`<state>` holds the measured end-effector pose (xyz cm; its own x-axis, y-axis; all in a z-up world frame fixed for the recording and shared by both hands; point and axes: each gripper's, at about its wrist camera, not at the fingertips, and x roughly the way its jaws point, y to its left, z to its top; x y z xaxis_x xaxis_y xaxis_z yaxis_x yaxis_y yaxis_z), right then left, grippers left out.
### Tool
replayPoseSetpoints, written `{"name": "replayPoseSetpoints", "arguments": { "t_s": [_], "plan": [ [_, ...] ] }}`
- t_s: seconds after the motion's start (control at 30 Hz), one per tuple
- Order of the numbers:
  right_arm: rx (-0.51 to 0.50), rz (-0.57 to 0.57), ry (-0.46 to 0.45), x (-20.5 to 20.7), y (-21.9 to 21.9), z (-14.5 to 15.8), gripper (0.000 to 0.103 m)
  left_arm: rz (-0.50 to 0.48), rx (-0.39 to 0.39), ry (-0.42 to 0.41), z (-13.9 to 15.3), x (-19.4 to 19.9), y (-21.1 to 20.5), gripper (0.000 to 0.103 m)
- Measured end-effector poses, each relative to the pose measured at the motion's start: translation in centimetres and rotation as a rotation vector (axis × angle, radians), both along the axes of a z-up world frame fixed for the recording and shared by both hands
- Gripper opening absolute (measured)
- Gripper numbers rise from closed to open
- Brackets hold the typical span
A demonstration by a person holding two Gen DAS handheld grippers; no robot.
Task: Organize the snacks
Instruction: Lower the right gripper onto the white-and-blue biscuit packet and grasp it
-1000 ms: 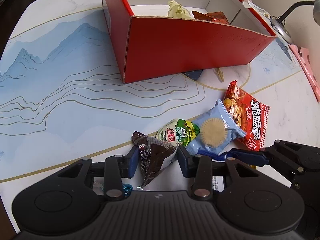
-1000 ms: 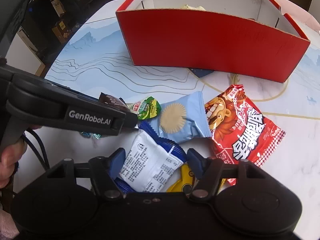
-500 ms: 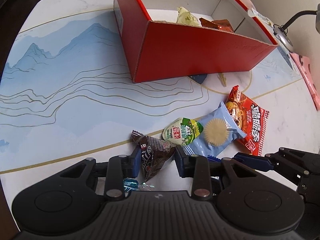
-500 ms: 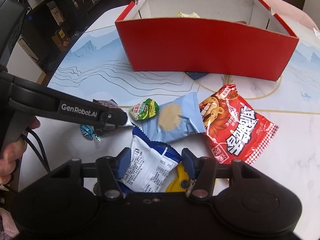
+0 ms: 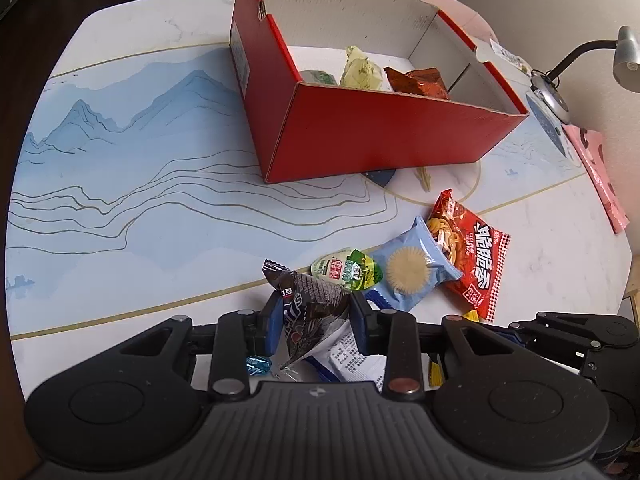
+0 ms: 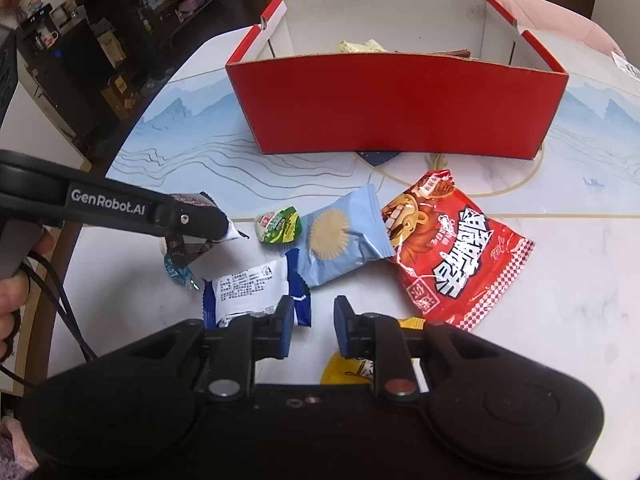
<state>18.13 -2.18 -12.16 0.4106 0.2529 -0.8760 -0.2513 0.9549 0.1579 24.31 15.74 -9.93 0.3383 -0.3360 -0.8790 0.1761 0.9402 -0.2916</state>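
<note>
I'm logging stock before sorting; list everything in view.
table: 1, white, blue mountain print
box: 1, red, far side
packets in box: 3, yellow, orange-brown, green
noodle bag: 1, red, rightmost loose snack
biscuit packet: 1, light blue, beside noodle bag
jelly cup: 1, green lid, left of biscuit packet
white-and-blue packet: 1, front of pile
yellow packet: 1, nearest edge, partly hidden
candy: 1, teal, left of pile
lamp: 1, grey, right edge
left gripper: 1, black, shut on dark brown packet
right gripper: 1, black, jaws just closed, nothing between
hand: 1, holding left gripper
</note>
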Motion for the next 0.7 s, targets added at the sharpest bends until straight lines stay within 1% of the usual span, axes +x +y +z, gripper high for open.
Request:
{"name": "replayPoseSetpoints", "arguments": {
  "t_s": [0.07, 0.13, 0.23, 0.4, 0.5, 0.57, 0.67, 0.7],
  "plan": [
    [0.017, 0.007, -0.003, -0.1, 0.1, 0.4, 0.022, 0.002, -0.003, -0.001, 0.1, -0.1, 0.1, 0.033],
    [0.034, 0.032, 0.015, -0.1, 0.3, 0.5, 0.022, 0.001, -0.002, -0.002, 0.1, -0.2, 0.1, 0.033],
    [0.008, 0.076, 0.019, 0.1, 1.1, 0.2, 0.023, 0.003, -0.002, -0.004, 0.2, -0.4, 0.3, 0.033],
    [-0.006, 0.137, 0.038, 0.6, 2.0, -0.6, 0.025, 0.011, 0.000, -0.011, 0.6, -0.6, 0.9, 0.033],
    [-0.043, 0.128, 0.055, 0.7, 2.6, -0.9, 0.026, 0.021, 0.001, -0.015, 0.8, -0.6, 1.4, 0.033],
    [-0.047, 0.139, 0.054, 0.8, 2.7, -0.9, 0.027, 0.028, 0.001, -0.015, 0.8, -0.6, 1.7, 0.033],
    [-0.048, 0.164, 0.046, 1.0, 2.9, -0.5, 0.031, 0.036, -0.003, -0.016, 0.9, -0.4, 2.1, 0.033],
    [-0.045, 0.180, 0.047, 1.1, 2.9, -0.3, 0.036, 0.039, -0.004, -0.016, 1.0, -0.4, 2.2, 0.033]
  ]
}}
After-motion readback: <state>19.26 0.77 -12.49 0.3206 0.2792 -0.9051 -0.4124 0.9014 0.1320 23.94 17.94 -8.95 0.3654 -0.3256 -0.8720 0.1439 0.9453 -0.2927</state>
